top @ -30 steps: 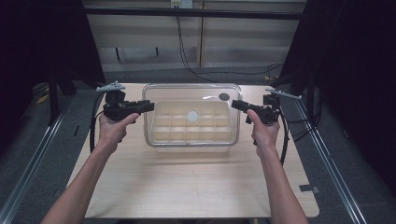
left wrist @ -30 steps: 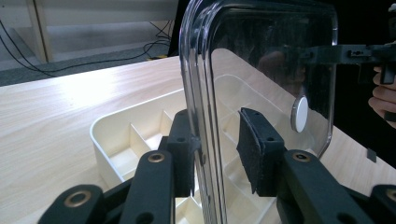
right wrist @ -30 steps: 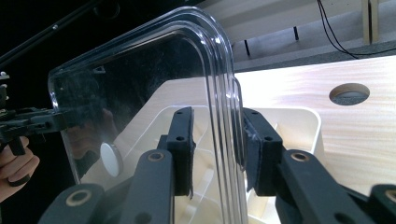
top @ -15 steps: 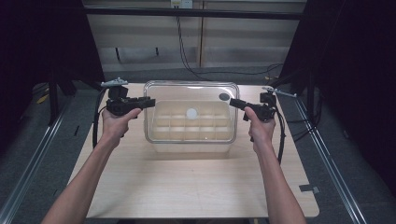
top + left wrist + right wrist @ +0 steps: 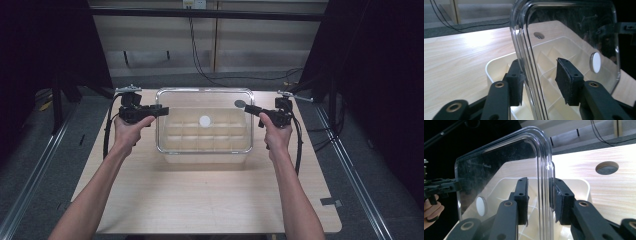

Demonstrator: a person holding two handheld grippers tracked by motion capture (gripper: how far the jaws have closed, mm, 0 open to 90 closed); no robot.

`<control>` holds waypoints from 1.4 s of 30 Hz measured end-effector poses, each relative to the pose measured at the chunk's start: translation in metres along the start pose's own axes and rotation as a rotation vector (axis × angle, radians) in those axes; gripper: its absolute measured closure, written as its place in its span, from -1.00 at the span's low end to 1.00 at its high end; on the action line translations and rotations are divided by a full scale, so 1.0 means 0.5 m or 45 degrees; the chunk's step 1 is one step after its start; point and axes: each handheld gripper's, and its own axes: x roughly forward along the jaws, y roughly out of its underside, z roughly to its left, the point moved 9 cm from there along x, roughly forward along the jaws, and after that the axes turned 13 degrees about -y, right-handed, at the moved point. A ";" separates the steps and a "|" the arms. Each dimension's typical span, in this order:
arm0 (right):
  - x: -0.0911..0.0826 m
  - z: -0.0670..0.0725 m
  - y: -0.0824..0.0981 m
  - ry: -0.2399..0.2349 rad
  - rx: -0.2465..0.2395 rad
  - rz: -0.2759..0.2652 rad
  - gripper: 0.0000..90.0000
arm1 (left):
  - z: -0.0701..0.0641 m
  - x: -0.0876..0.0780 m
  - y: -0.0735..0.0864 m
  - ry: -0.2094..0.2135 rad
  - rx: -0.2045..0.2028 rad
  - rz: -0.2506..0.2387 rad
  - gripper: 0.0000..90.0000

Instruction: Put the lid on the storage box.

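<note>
A clear plastic lid (image 5: 204, 107) with rounded corners is held above a cream-coloured tray (image 5: 202, 142) on the pale wood-grain surface (image 5: 200, 200). The tray is a shallow rectangular box, moulded with thin upright partitions that cut it into a grid of small compartments — as far as I can see from here, they hold nothing. The lid is glossy and a little smudged, with a thick raised rim running round its edge and a small white round sticker (image 5: 205, 120) near its middle.

The left tool (image 5: 159, 111) has the lid's left edge between its two black jaws; in the left gripper view the lid's rim runs right against the nearer pad (image 5: 516, 82), while the other pad (image 5: 567, 80) stands a little off the plastic, so the jaws are spread rather than pinched. The right tool (image 5: 248, 108) straddles the opposite edge — in the right gripper view both pads (image 5: 522, 197) sit close on either side of the rim, though I cannot tell if they actually press it. The pads are matte black with a slightly rough face.

A round grey hole (image 5: 240, 103) is cut in the surface just behind the tray's right far corner. The person's bare forearms reach in from the near side, one hand (image 5: 129, 131) round each handle.
</note>
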 end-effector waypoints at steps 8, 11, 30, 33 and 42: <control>0.013 -0.021 0.006 0.009 0.019 -0.012 0.51 | 0.010 0.024 0.011 0.006 -0.022 0.016 0.22; 0.018 -0.029 0.009 0.009 0.036 -0.012 0.51 | 0.013 0.031 0.016 -0.005 -0.038 0.034 0.21; 0.047 -0.071 0.030 0.091 0.051 0.063 0.40 | 0.028 0.059 0.058 -0.006 -0.044 0.103 0.14; 0.049 -0.074 0.033 0.103 0.039 0.079 0.38 | 0.029 0.061 0.064 -0.003 -0.038 0.116 0.12; 0.060 -0.092 0.049 0.151 0.030 0.131 0.31 | 0.034 0.070 0.090 -0.010 -0.005 0.185 0.07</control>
